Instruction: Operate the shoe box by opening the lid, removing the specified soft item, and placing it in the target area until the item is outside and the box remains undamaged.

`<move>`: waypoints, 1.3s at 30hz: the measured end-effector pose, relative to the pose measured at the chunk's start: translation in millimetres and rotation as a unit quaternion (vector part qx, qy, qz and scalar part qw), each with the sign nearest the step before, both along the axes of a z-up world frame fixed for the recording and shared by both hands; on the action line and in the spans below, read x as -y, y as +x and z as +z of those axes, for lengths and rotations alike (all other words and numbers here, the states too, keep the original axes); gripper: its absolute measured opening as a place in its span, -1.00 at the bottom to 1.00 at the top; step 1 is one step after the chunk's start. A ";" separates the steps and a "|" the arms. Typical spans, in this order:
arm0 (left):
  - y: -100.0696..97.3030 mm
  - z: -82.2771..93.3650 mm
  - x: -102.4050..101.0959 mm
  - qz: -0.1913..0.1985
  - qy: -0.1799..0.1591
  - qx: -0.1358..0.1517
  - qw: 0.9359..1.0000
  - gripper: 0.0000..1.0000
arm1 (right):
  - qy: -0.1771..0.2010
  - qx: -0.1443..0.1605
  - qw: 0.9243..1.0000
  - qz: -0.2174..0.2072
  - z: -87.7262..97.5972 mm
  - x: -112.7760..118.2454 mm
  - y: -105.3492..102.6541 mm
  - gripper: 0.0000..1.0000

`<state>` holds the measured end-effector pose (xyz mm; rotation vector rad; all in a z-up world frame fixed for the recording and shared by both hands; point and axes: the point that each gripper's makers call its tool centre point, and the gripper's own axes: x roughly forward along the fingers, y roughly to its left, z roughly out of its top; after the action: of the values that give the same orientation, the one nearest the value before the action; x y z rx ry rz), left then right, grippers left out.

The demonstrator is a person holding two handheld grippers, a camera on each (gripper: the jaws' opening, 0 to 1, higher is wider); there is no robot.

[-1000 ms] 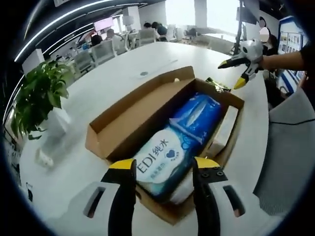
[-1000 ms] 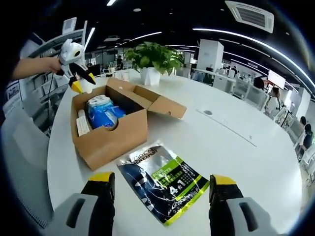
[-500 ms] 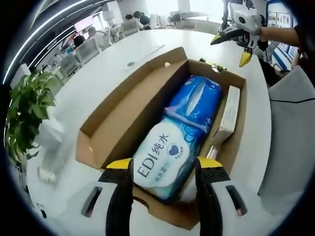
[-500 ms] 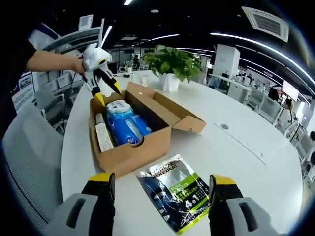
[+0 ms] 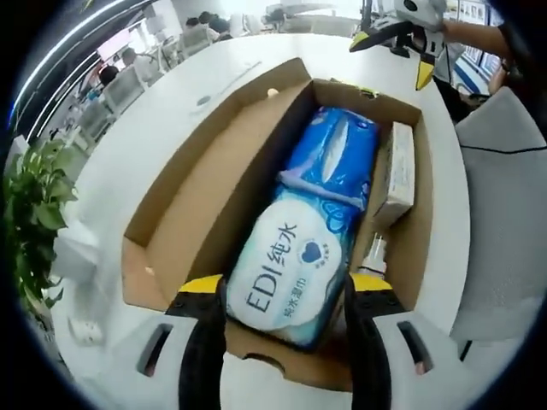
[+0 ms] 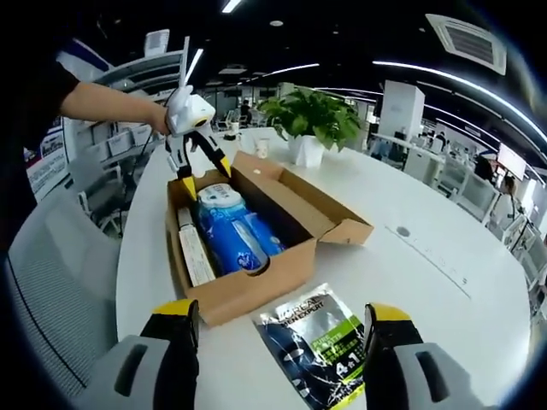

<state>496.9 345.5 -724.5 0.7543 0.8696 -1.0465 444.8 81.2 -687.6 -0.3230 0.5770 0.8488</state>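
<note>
Left tool (image 5: 282,295) lowered, wide around glossy soft pack (image 5: 295,278), in cardboard shoe box (image 5: 171,218), right tool (image 6: 278,320) wide

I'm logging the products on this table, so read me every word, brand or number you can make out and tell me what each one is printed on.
"EDI" with two Chinese characters, "纯水": on the white and blue wipes pack in the shoe box.
"4" and "1": on the dark sachet on the table; its other print is too blurred to read.
Print on the flat white carton in the box: too small to read.
</note>
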 end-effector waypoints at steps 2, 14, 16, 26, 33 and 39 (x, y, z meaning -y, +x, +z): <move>3.0 -3.1 -4.1 -0.014 0.016 0.011 1.000 0.08 | -0.003 0.001 1.000 0.009 0.4 -3.3 -1.4 0.57; 5.6 -18.3 -9.3 -0.062 0.050 0.002 0.997 0.09 | -0.003 0.001 0.999 0.043 5.2 -26.7 -5.6 0.60; 5.3 -20.7 -9.2 -0.070 0.055 0.000 0.996 0.12 | 0.000 0.000 0.999 0.046 6.6 -30.4 -5.1 0.60; 6.7 -28.8 -6.9 -0.090 0.058 -0.011 0.994 0.18 | -0.002 -0.003 0.997 0.071 7.0 -47.4 -3.2 0.60; 7.3 -34.8 -6.9 -0.117 0.072 -0.006 0.990 0.19 | -0.004 -0.002 0.996 0.088 8.8 -60.4 0.2 0.59; 7.6 -44.4 -3.6 -0.131 0.085 -0.002 0.988 0.23 | -0.003 -0.002 0.995 0.101 7.6 -76.1 4.2 0.59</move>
<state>504.4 349.1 -768.9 1.0314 0.8858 -1.2161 449.0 157.3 -680.0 -0.3888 0.5568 1.0427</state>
